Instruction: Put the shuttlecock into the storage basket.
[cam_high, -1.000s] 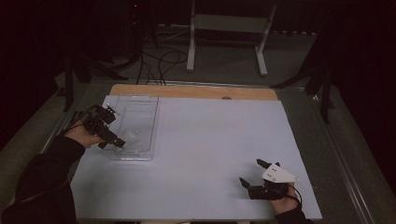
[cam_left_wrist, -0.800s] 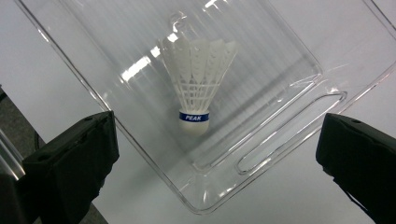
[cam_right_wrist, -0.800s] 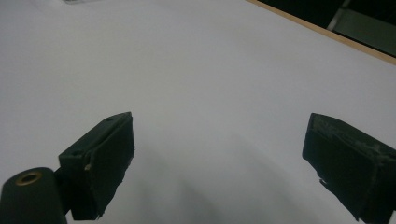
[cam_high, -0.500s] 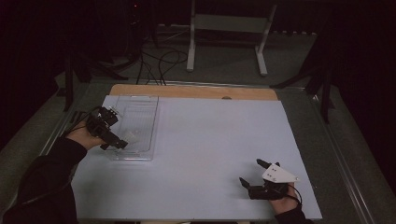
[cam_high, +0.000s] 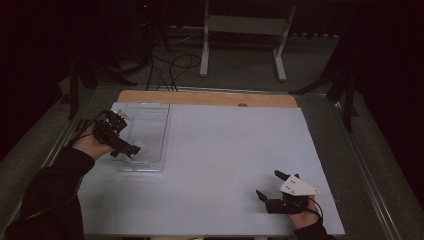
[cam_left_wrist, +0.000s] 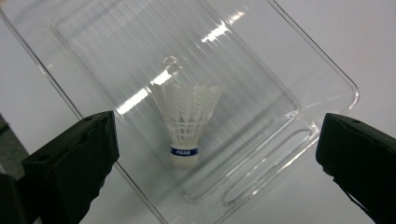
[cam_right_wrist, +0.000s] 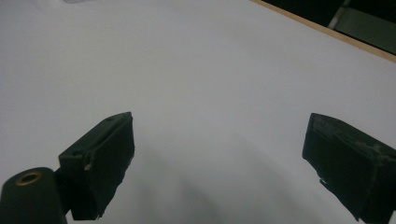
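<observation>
Left gripper (cam_high: 129, 150): was hanging right over the near end of the clear plastic tray (cam_high: 150, 107), held by the person's left hand (cam_high: 92, 144). Jaws were spread wide with nothing between them.

Shuttlecock (cam_left_wrist: 186, 122): this was the thing the left gripper was pointed at. White feathers, white cork base with a blue band that read "PEAK". It was sitting inside the tray, looked like it was lying on the ridged floor with the cork end toward the gripper, though I couldn't really tell lying from standing at that angle. In the left gripper view it sat between the two black jaws but well short of them, not touching either one.

Tray: see-through, long and narrow, on the left side of the white mat (cam_high: 225, 150), its long side running away from the person. In the left gripper view (cam_left_wrist: 289, 100) it ran diagonally across.

Right gripper (cam_high: 274, 187): down at the near right corner of the mat, well apart from the tray, grey three-cornered plate on top. Jaws were wide apart too, and its own view (cam_right_wrist: 219, 158) just looked across bare white mat.

Table (cam_high: 210, 97): a wooden strip showed along the far edge past the mat.

Sleeve (cam_high: 50, 195): dark, came in from the bottom left.
</observation>
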